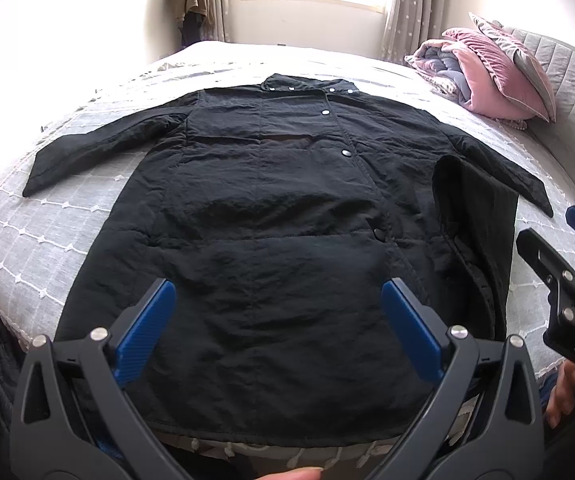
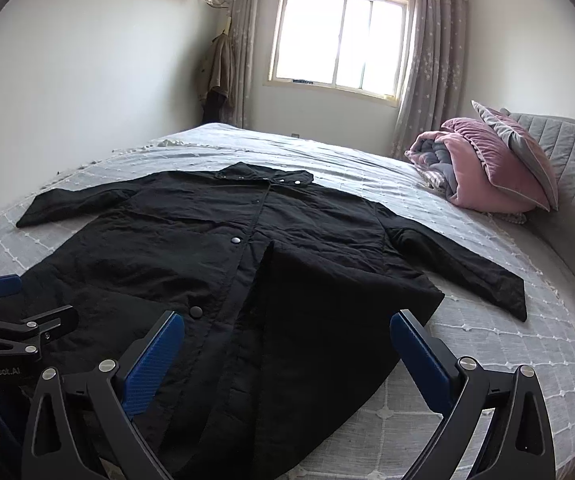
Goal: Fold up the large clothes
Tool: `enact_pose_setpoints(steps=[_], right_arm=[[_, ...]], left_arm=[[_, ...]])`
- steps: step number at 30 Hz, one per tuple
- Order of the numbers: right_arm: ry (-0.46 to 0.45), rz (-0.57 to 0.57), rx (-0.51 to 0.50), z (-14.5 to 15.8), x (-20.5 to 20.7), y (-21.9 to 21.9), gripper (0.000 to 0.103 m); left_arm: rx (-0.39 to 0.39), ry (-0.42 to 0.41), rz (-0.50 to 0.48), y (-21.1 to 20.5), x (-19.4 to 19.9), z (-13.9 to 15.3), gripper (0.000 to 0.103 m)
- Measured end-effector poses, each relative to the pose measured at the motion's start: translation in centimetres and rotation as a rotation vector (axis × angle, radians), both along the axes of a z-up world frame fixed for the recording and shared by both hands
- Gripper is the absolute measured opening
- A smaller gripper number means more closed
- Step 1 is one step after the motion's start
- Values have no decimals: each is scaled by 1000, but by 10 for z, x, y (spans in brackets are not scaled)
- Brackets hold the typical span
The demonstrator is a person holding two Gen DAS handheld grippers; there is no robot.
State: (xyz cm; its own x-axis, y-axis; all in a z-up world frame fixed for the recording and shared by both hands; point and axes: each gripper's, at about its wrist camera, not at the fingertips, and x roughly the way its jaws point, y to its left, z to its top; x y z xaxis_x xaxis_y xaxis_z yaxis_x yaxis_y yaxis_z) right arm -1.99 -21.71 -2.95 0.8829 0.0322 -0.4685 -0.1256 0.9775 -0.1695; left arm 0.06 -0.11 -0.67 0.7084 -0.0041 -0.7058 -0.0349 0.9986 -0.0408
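black coat (image 1: 271,216) lies spread flat, front up, across the bed (image 1: 47,220), covering most of the grey quilted cover. its fabric is matte, lightly crinkled and stitched in wide panels. the collar is at the coat's far end, toward the window (image 2: 341,42), and the hem reaches the near edge of the bed. both sleeves stretch out sideways from the coat's shoulders. metal snaps run down its placket, and the lower front panel on the side nearer the pink bedding (image 2: 483,164) is flipped open, showing dark lining. the bedding is piled beyond that sleeve, by the headboard. the left claw (image 1: 279,320) hovers over the coat's hem with its blue pads spread fully wide, gripping nothing. the right claw (image 2: 287,356) hangs over the flipped panel, equally wide and empty.
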Motion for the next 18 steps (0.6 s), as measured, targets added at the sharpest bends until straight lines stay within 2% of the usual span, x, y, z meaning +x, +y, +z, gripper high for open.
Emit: enact_pose_setpoints(steps=[3,9,10,15,18], right_arm=[[-9,-1,3,0,0,-2,103],[-3,-3,-9,-1,1,-1,103],[-2,-4,-13,-1,2,-1,103],[-5,-7,-23,-2,2,1,103],[0,-7,-22,-2,2,0,103]], left_arm=[[0,-35,1,-1,0,0,102],[6,-42,-2,1,1,-1,102],[3,-15,0,0,1,-2,102],[24,-60,1,-1,0,-1,102],[2,-37,2,-1,1,-3,102]])
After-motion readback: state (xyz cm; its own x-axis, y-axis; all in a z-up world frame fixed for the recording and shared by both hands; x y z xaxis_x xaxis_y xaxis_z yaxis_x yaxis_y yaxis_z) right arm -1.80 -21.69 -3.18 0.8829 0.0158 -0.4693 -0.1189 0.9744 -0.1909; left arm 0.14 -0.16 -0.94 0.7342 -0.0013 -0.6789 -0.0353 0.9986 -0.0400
